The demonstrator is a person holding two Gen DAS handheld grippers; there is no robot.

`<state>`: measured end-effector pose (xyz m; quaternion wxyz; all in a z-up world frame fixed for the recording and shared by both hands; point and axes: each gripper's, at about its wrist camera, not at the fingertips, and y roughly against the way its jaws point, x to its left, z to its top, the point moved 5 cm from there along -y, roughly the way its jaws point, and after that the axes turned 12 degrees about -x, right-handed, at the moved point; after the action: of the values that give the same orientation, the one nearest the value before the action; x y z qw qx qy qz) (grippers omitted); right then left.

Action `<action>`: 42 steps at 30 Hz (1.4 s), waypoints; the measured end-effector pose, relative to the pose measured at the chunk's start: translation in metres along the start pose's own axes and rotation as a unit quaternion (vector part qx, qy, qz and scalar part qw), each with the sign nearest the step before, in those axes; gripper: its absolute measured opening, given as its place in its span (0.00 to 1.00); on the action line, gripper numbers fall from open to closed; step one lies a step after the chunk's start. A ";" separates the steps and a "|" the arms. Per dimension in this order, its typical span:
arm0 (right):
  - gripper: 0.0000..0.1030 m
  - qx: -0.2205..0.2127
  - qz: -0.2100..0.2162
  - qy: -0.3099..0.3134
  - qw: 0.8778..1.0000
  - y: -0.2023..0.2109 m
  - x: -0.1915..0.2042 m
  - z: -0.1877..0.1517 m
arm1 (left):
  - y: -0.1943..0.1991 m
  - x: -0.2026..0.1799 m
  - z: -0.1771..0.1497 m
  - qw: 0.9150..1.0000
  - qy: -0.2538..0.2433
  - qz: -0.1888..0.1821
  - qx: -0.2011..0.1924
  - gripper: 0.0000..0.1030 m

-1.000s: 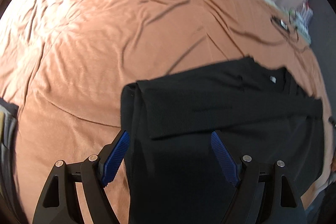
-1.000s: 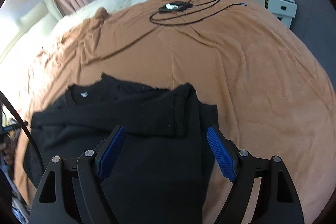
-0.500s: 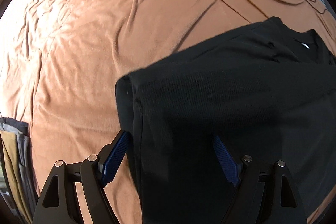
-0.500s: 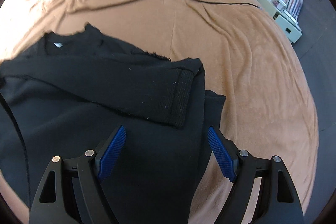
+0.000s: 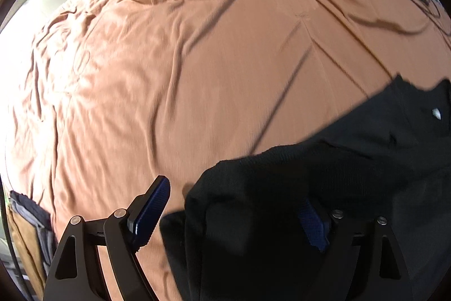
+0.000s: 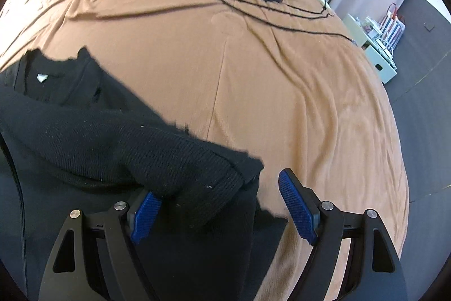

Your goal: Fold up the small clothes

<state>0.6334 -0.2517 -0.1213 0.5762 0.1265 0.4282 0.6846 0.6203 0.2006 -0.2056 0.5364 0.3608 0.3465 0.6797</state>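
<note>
Two grippers, left gripper (image 5: pixel 234 212) widening and right gripper (image 6: pixel 218 208) spread, straddle opposite side edges of a black sweater (image 5: pixel 324 188), lower frame, on an orange bedspread (image 5: pixel 197 61), seemingly ready to fold it.

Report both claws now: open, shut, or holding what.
Left claw: opening, black sweater edge between its fingers, not pinched.
Right claw: open over the sweater's cuff, gripping nothing.

Left gripper (image 5: pixel 236 212) jaws opening, straddling black sweater (image 5: pixel 324 188) edge on brown bedspread (image 5: pixel 197 61).
</note>
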 end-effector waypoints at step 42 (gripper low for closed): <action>0.36 0.006 0.163 -0.209 0.964 -0.056 -0.051 -0.004 | -0.005 0.013 0.013 0.991 0.087 -0.096 -0.042 0.10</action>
<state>0.6841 -0.3014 -0.1479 0.5328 0.3384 0.2760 0.7248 0.6316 0.2156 -0.2024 0.5819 0.2426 0.3961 0.6675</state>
